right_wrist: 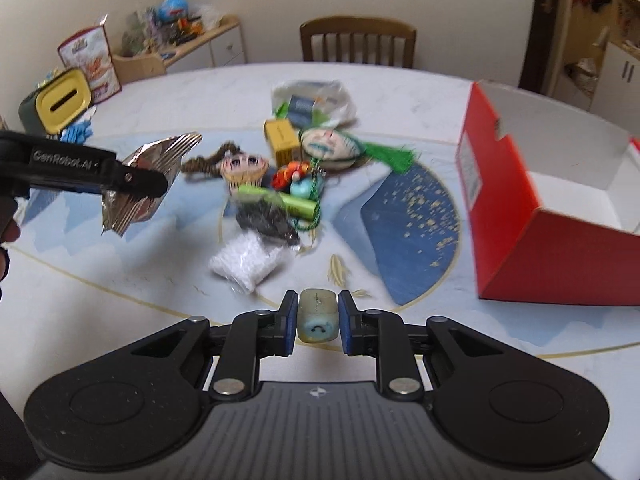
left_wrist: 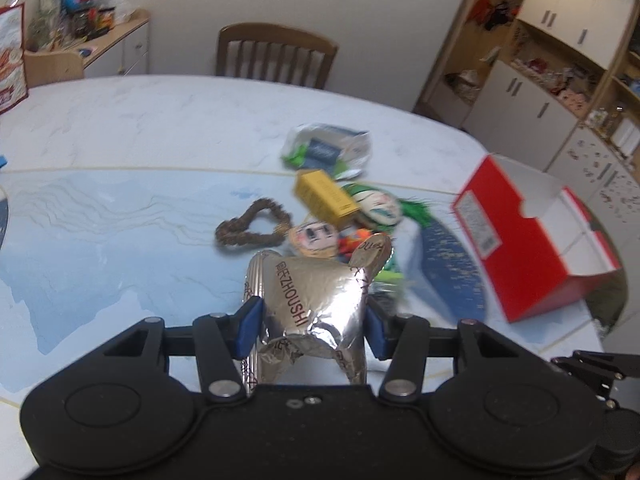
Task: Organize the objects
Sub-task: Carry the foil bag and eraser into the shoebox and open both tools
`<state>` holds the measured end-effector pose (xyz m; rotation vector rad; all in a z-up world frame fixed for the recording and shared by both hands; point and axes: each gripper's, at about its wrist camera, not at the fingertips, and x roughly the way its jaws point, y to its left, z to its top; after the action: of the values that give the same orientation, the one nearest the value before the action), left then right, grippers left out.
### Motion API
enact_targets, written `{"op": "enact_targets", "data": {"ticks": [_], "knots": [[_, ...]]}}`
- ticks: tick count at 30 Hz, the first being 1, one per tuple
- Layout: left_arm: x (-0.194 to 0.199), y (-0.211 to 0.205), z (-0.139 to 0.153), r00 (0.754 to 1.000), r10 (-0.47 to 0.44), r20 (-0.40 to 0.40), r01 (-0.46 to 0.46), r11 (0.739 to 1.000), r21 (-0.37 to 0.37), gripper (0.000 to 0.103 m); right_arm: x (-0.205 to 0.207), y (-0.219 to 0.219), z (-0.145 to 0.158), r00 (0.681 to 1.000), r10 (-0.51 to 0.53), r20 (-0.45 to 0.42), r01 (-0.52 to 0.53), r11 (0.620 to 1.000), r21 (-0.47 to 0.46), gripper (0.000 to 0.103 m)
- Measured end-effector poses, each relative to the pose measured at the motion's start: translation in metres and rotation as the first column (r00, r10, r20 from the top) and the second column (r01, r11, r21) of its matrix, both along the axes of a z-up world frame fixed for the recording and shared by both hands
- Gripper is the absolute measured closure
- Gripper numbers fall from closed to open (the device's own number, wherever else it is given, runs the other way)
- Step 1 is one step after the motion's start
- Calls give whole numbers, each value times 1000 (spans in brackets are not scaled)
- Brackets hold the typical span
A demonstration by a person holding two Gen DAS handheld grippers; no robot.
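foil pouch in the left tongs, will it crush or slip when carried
The foil pouch already looks creased and dented between the left tongs, so it probably crumples rather than resists. Its shiny skin may slide. It hangs clear of the table without sagging, likely light.

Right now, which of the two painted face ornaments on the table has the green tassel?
The oval face ornament behind the yellow box; its green tassel trails toward the red box. The basket-face ornament has none.
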<state>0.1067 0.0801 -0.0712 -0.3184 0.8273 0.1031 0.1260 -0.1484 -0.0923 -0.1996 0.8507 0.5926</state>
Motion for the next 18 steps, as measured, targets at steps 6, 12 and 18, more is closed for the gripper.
{"op": "enact_targets", "data": {"ticks": [6,12,18], "knots": [[-12,-20,33,994,-92,53,92,996,-1,51,-14,-15,41,996,-57,66,55,998,36,83],[-8,-49,62,981,-171,97,170,985,16,51,-8,-40,77,985,-108,135,98,992,77,83],[21,-92,81,964,-226,140,218,973,70,51,22,-80,98,971,-152,186,135,986,100,83]]}}
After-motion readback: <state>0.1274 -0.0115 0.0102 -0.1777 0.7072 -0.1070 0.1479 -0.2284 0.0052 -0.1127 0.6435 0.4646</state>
